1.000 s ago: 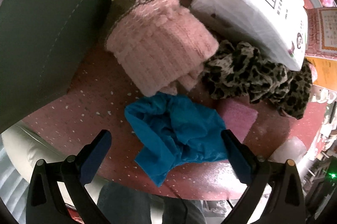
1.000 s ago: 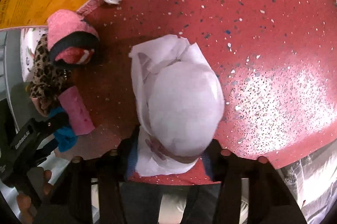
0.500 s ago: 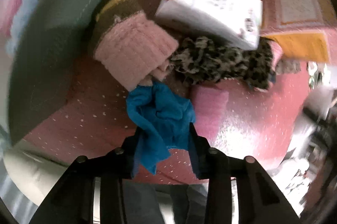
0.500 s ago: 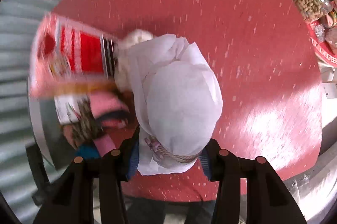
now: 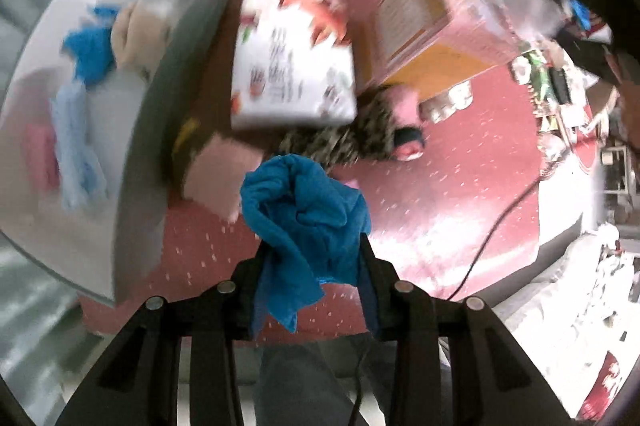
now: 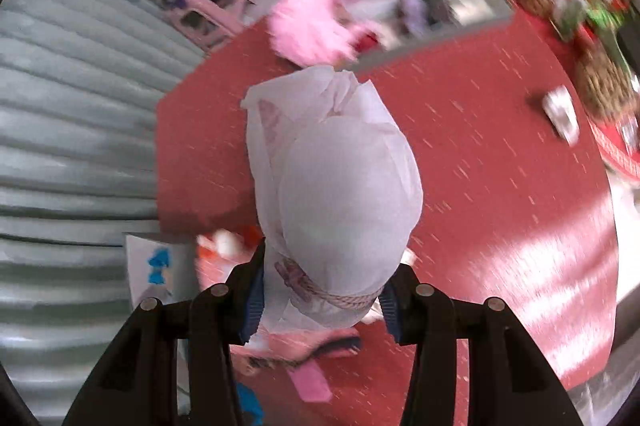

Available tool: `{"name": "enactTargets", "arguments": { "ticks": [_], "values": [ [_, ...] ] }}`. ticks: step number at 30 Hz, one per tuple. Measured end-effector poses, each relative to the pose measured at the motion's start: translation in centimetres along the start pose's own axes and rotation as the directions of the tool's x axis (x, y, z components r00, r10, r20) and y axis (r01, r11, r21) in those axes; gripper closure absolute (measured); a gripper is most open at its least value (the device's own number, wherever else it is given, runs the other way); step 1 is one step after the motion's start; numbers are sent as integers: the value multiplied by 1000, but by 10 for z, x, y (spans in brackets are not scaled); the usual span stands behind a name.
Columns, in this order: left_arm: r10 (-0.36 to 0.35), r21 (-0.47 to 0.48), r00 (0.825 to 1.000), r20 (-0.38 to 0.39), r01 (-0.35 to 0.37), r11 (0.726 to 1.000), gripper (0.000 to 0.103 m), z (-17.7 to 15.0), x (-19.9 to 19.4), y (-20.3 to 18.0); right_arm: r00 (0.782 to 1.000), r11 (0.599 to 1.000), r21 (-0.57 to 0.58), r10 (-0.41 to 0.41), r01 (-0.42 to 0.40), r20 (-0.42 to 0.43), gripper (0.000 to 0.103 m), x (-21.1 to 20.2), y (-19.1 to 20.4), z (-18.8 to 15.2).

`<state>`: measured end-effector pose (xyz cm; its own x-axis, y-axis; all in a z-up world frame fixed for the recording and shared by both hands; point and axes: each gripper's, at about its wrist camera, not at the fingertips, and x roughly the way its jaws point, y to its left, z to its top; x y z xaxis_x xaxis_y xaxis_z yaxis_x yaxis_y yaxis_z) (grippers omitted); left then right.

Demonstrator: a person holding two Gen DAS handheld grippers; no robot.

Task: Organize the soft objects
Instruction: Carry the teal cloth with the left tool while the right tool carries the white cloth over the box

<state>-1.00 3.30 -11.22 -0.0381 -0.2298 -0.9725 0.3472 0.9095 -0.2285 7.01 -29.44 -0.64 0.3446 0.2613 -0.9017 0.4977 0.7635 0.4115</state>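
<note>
**Both claws up off the desk, each w/ a soft item**

Since the earlier frame the left claw (image 5: 316, 262) has gone from wide apart over the blue cloth (image 5: 304, 218) to clamped on it, and the cloth now hangs clear above the red desk (image 5: 460, 178). The right claw (image 6: 320, 302) has also risen w/ its white drawstring pouch (image 6: 336, 194), pads clamped at the tied neck; more of the room shows round it now.

In the left view the grey bin (image 5: 132, 130) sits at 9 o'clock, already holding blue, beige and pink bits. Left behind on the desk: pink knit piece (image 5: 220, 182) at 10, tissue pack (image 5: 292, 66) at 12, leopard fabric (image 5: 344, 142) at 1.

Step in hand, I reckon: carry phase, pick done. Next move prob. calls for swinging the cloth toward 9 till it's over the bin's open top, then letting go; pouch after. Blur heavy, so bin depth is unclear.
</note>
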Motion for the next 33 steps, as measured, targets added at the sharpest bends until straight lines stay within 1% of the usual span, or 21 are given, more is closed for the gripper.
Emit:
{"name": "enactTargets", "arguments": {
  "ticks": [2, 5, 8, 12, 14, 17, 20, 24, 29, 33],
  "values": [
    [-15, 14, 1000, 24, 14, 1000, 62, 8, -12, -3, 1000, 999, -33, 2, -2, 19, 54, -1, 27, 8],
    [-38, 12, 998, 49, 38, 999, 62, 21, -25, 0, 1000, 997, -69, 18, -16, 23, 54, 1, 59, 22],
    [-55, 5, 996, 75, 55, 998, 62, 28, -31, 4, 999, 993, -117, 25, -23, 19, 54, 6, 86, 22],
    [-86, -31, 992, 95, 90, 995, 62, 43, -39, 14, 999, 984, -172, 38, -39, -10, 54, 19, 110, 19],
    [-76, -44, 992, 105, 81, 996, 62, 57, -39, 15, 999, 979, -201, 30, -35, -26, 54, 26, 122, 15],
    [-48, -46, 991, 127, 54, 997, 62, 77, -49, 23, 998, 978, -209, 18, -29, -53, 54, 33, 132, 9],
    [-39, -42, 987, 154, 46, 998, 62, 100, -56, 26, 998, 978, -208, 9, -23, -69, 54, 39, 132, 2],
    [-2, -31, 982, 187, 8, 999, 62, 128, -60, 28, 997, 978, -206, -8, -8, -78, 54, 44, 130, -1],
    [15, -44, 980, 198, -7, 999, 62, 153, -57, 32, 996, 981, -195, -27, 11, -82, 54, 48, 130, 2],
    [28, -58, 983, 180, -18, 998, 62, 164, -50, 38, 995, 978, -206, -45, 27, -87, 54, 50, 136, 3]
  ]
}}
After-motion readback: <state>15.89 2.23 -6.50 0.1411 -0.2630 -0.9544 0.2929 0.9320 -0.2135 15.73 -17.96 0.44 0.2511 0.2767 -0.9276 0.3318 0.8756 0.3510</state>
